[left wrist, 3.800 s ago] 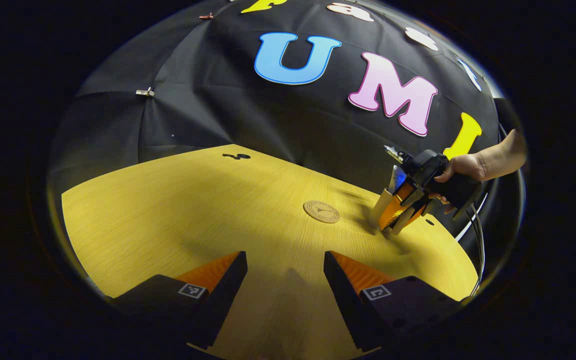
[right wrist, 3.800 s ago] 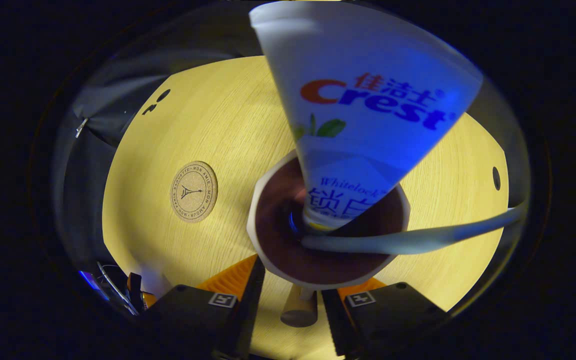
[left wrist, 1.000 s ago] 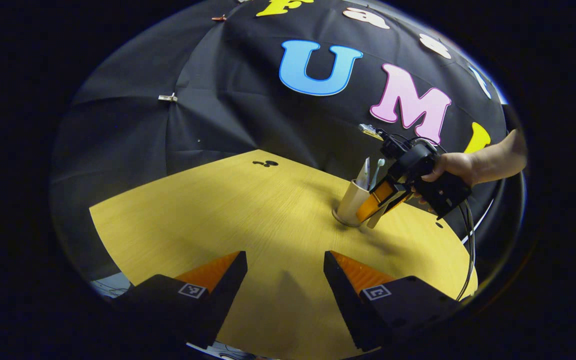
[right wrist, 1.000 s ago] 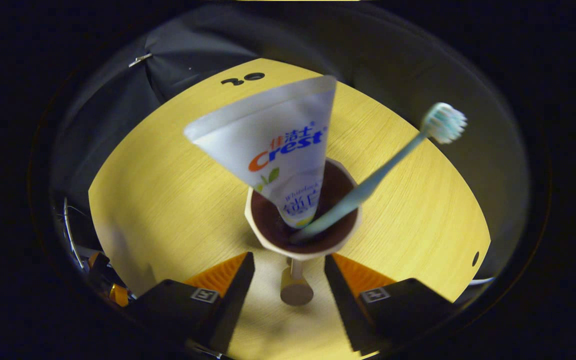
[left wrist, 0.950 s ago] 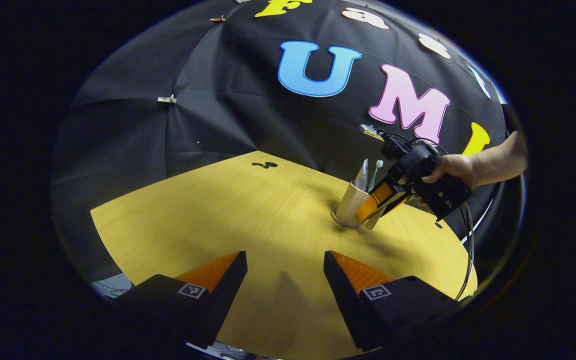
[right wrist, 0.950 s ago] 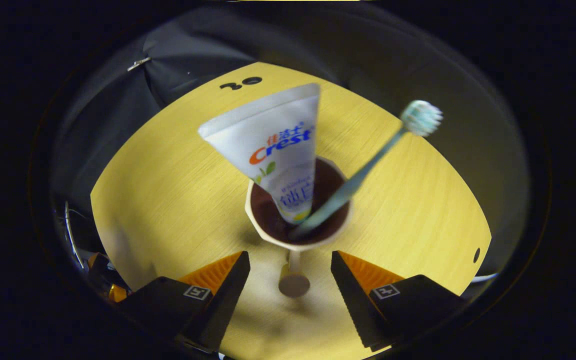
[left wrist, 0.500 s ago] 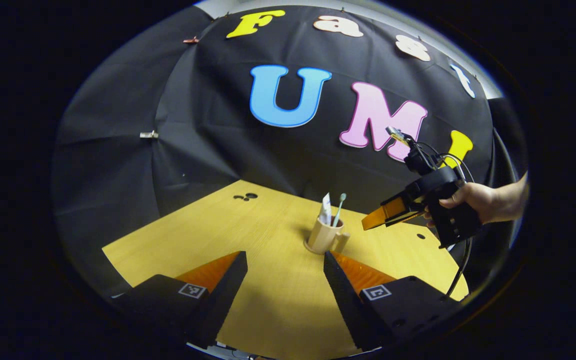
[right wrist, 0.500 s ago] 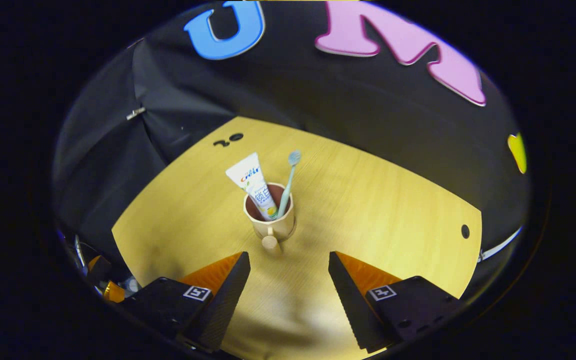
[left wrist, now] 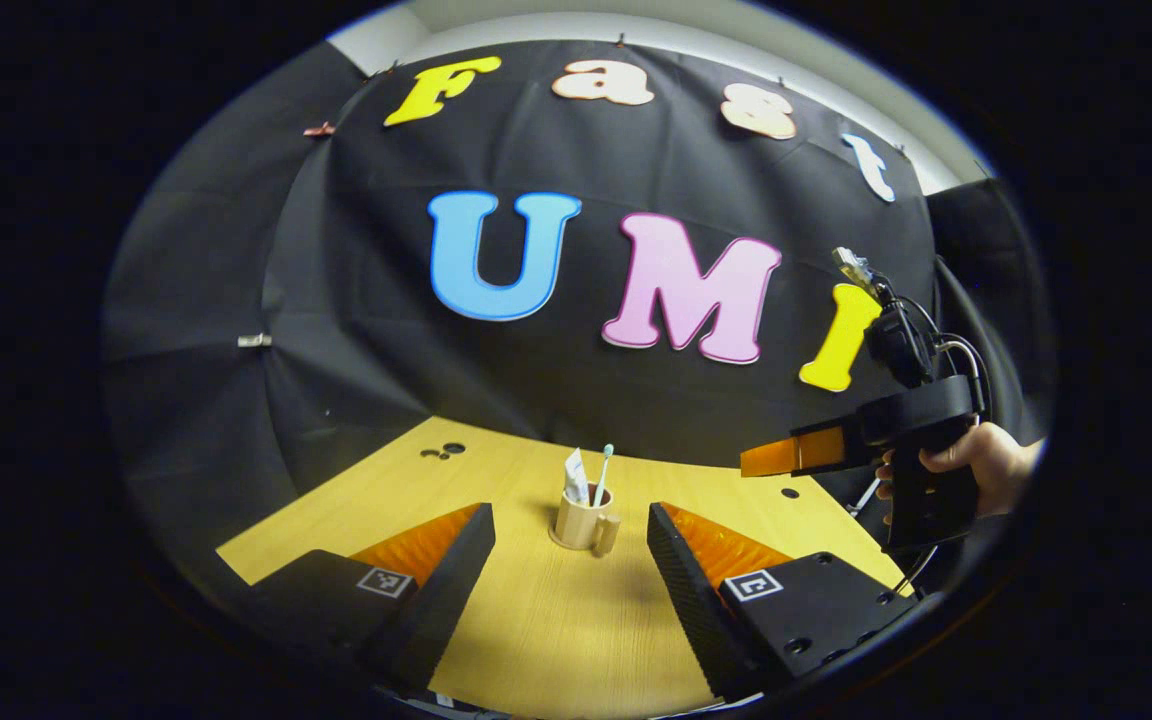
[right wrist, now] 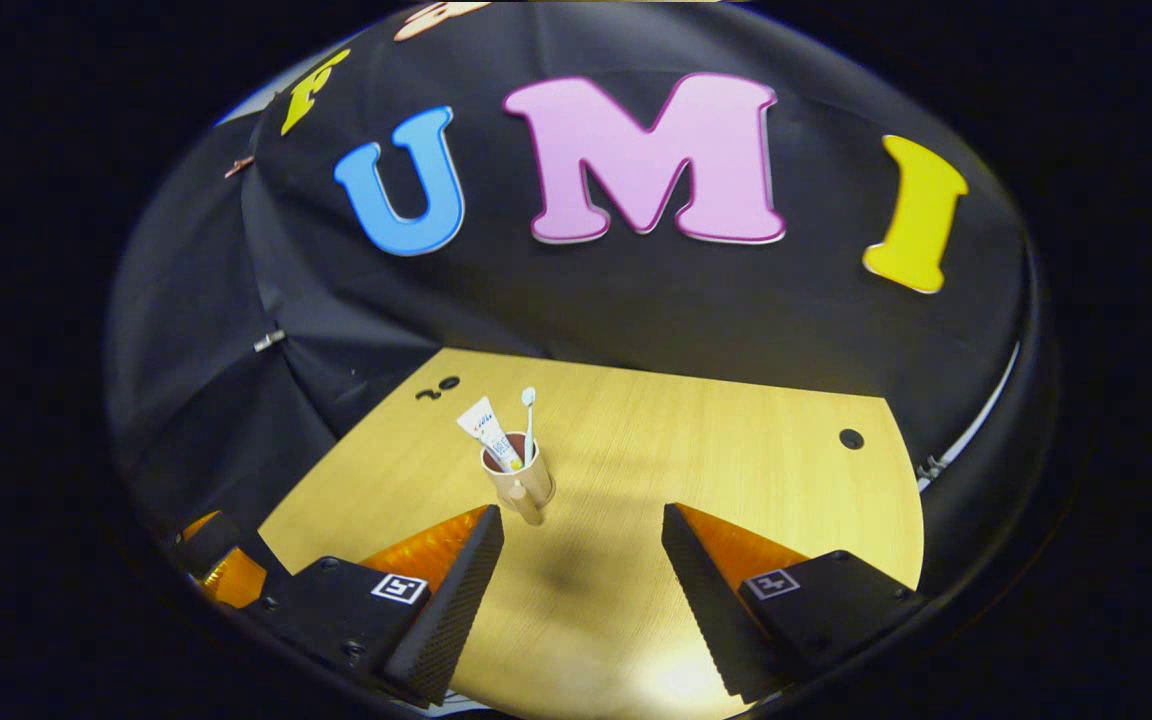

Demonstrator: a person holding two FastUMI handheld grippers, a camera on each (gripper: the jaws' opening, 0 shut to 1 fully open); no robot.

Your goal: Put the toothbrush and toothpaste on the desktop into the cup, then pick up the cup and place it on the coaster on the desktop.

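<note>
Left gripper view: left gripper (left wrist: 568, 560) low in front, fingers spread apart, nothing between them, above the wooden desk (left wrist: 556, 640). Farther along the desk, seen through the gap between the fingers, a beige cup (left wrist: 581, 522) standing upright with its handle to the right – toothpaste (left wrist: 575, 477) and toothbrush (left wrist: 602, 472) both standing in it, brush head up. Off to the right, raised clear of the desk and well apart from the cup, the right gripper (left wrist: 776, 457) held in a hand (left wrist: 976, 462), side-on; released, as its own view shows. Right gripper view: right gripper (right wrist: 581, 570) with fingers parted and nothing held, over the desk (right wrist: 736, 470). Beyond the left finger, the cup (right wrist: 518, 483) upright on the desk, handle toward the camera – toothpaste (right wrist: 488, 428) leaning left, toothbrush (right wrist: 529, 420) nearly vertical beside it. Coaster hidden under the cup, if there; cannot tell.
</note>
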